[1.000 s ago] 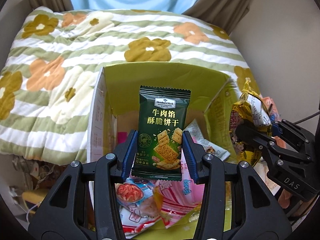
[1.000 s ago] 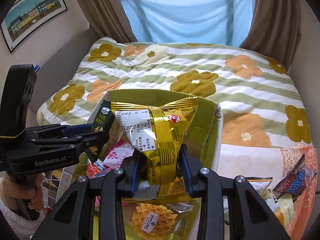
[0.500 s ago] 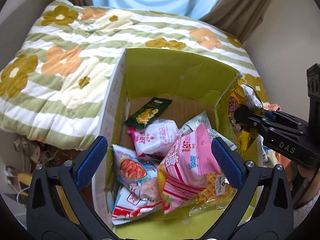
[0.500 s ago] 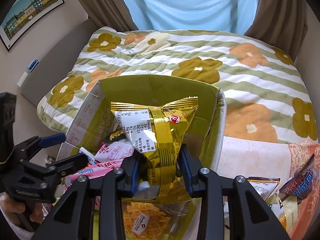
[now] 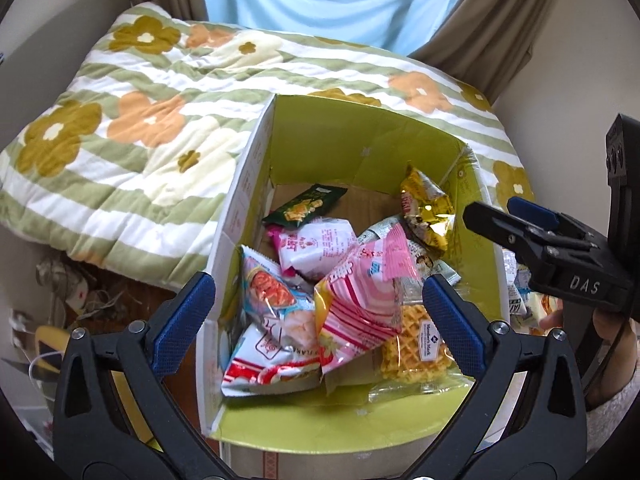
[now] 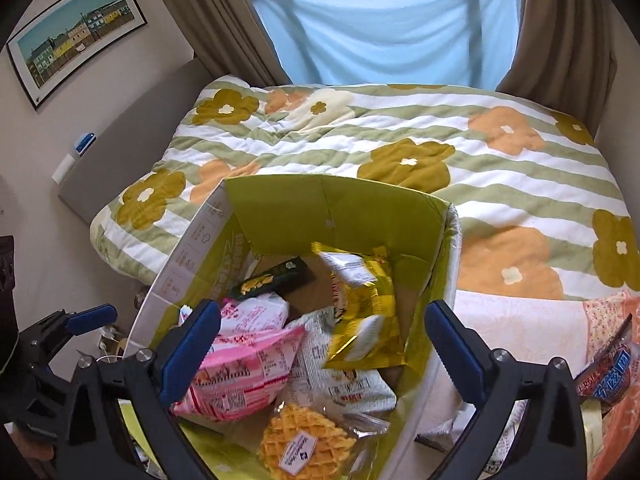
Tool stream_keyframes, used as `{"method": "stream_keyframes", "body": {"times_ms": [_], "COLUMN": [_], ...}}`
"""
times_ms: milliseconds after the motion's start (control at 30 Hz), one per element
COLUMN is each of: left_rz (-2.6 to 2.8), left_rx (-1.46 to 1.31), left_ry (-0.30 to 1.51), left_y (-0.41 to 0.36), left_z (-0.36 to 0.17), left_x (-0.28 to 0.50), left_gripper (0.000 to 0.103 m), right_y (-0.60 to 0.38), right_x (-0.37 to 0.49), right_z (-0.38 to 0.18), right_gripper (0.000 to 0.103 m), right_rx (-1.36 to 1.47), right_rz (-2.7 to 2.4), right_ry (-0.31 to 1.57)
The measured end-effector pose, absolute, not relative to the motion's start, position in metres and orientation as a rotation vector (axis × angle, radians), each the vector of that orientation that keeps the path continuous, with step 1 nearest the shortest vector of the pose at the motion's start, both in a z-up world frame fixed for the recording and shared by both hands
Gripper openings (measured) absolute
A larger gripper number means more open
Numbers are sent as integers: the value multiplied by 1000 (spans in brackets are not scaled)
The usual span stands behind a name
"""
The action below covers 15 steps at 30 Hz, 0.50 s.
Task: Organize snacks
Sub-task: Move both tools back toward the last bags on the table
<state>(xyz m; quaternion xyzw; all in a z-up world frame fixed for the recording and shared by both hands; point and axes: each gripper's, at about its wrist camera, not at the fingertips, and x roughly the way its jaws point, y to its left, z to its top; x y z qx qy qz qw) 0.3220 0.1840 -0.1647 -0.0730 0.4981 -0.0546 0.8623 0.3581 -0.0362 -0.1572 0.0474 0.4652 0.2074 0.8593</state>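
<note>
An open cardboard box [image 5: 240, 200] with a yellow-green lining [image 6: 320, 208] holds several snack packs. A gold foil pack [image 5: 426, 212] lies at its right side; in the right wrist view [image 6: 366, 308] it looks blurred. A dark green cracker pack [image 5: 304, 210] lies at the back of the box [image 6: 276, 278]. A pink striped pack [image 5: 364, 300] and a waffle pack [image 5: 416, 344] lie in front. My left gripper [image 5: 318, 320] is open and empty above the box. My right gripper [image 6: 322, 344] is open and empty above the box, and shows at the right of the left wrist view [image 5: 520, 220].
The box sits at the edge of a bed with a flowered, striped quilt [image 6: 400, 128]. More snack packs [image 6: 608, 368] lie on the bed right of the box. Curtains [image 6: 560, 20] hang behind. Cluttered floor [image 5: 60, 300] lies left of the box.
My left gripper opened and the dark green cracker pack dropped into the box. My right gripper then opened and let go of the gold foil pack, which is now in the box.
</note>
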Motion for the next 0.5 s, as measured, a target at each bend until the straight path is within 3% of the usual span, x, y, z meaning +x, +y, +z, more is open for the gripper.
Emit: {"method": "stream_keyframes", "body": {"times_ms": [500], "left_rz": [-222], "left_rx": [-116], "left_ry": [964], "left_y": [171], "left_z": [-139], "left_x": [293], "left_gripper": [103], "right_y": [-45], "right_x": [301], "right_z": [-124], "right_gripper": [102], "right_rx": [127], "right_rz": [401], "right_ry": [897]}}
